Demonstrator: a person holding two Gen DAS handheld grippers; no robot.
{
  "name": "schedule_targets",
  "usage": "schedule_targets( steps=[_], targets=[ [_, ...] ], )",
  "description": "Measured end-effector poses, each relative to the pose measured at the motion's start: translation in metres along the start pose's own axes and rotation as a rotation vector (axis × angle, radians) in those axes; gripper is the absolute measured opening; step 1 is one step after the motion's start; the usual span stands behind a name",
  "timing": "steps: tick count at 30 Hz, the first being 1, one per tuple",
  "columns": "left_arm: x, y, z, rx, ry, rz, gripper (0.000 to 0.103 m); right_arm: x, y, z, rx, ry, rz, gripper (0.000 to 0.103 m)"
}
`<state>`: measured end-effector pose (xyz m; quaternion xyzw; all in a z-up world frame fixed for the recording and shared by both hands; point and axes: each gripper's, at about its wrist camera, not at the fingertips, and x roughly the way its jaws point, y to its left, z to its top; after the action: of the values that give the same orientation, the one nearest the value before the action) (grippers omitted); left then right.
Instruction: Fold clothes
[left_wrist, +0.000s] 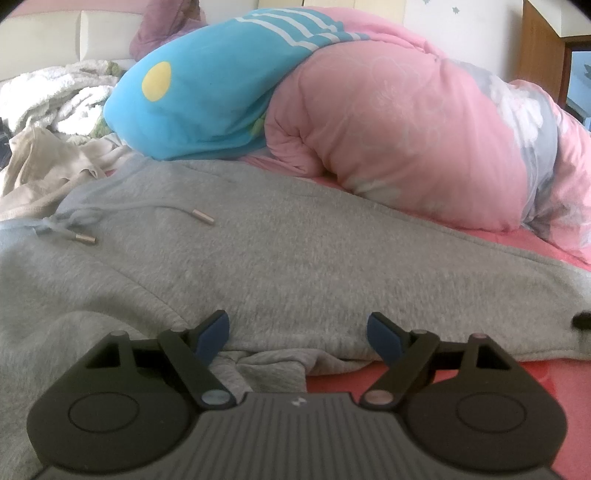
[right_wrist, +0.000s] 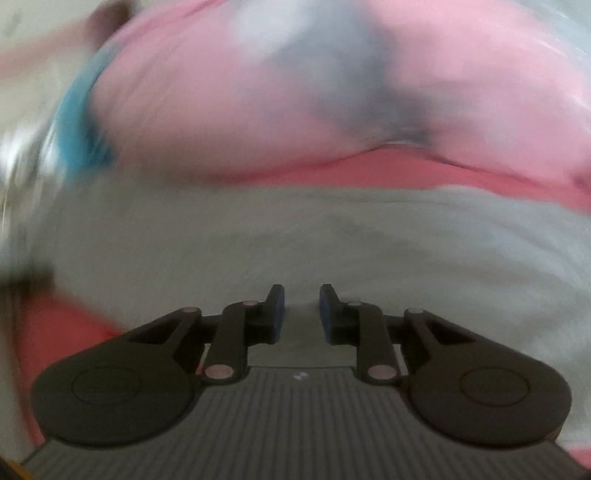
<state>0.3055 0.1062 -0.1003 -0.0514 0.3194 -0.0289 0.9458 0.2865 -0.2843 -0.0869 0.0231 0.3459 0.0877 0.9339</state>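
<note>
So the whole thing is happening on a bed with a coral-red sheet (left_wrist: 369, 384), which shows bare along the near edge and in a strip behind the clothes. Spread flat across it is a pair of grey sweatpants (left_wrist: 295, 251), waistband off to the left with the drawstring (left_wrist: 122, 218) loose on top, both metal tips lying on the fabric. A bit of the grey cloth is bunched up at the near edge, right in front of the left gripper (left_wrist: 297, 334).

That left gripper has its jaws wide apart, blue pads just above the near hem, nothing between them.

Behind the sweatpants there's a big puffy pink duvet (left_wrist: 406, 129) heaped up, touching the far side of the pants, with a blue pillow (left_wrist: 192, 107) (yellow dot, white stripes) leaning on it. Over on the left is a crumpled beige garment (left_wrist: 48, 170) and a fluffy white blanket (left_wrist: 62, 96) behind it. The back has a cream padded headboard (left_wrist: 55, 37), and a wooden cabinet (left_wrist: 543, 48) sits at the far right.

The right wrist view is really motion-blurred. You can still make out the right gripper (right_wrist: 298, 310) over the grey cloth, jaws a narrow gap apart, with nothing I can see pinched between them. The pink duvet and red sheet are smeared behind it.
</note>
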Motion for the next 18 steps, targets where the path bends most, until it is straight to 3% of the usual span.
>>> schedule_targets(
  steps=[2,4,8,12,15,17,18],
  targets=[
    [0.0,0.0,0.0,-0.003,0.0,-0.003,0.083,0.003,0.001,-0.01,-0.058,0.026,-0.042,0.021],
    [0.0,0.0,0.0,-0.002,0.0,-0.003,0.083,-0.017,-0.024,-0.026,-0.014,-0.002,-0.09,0.023],
    [0.0,0.0,0.0,0.0,0.001,-0.001,0.083,-0.078,-0.108,-0.063,0.196,-0.025,-0.285,0.023],
    [0.0,0.0,-0.001,-0.001,0.0,-0.001,0.083,-0.14,-0.174,-0.1,0.484,-0.035,-0.458,0.025],
    [0.0,0.0,-0.001,-0.002,-0.001,-0.003,0.083,-0.177,-0.197,-0.123,0.794,-0.159,-0.397,0.027],
    [0.0,0.0,-0.001,-0.002,-0.001,-0.003,0.083,-0.19,-0.204,-0.14,1.022,-0.258,-0.279,0.033],
    [0.0,0.0,-0.001,-0.002,-0.001,-0.003,0.083,-0.188,-0.205,-0.144,1.091,-0.26,-0.252,0.035]
  ],
)
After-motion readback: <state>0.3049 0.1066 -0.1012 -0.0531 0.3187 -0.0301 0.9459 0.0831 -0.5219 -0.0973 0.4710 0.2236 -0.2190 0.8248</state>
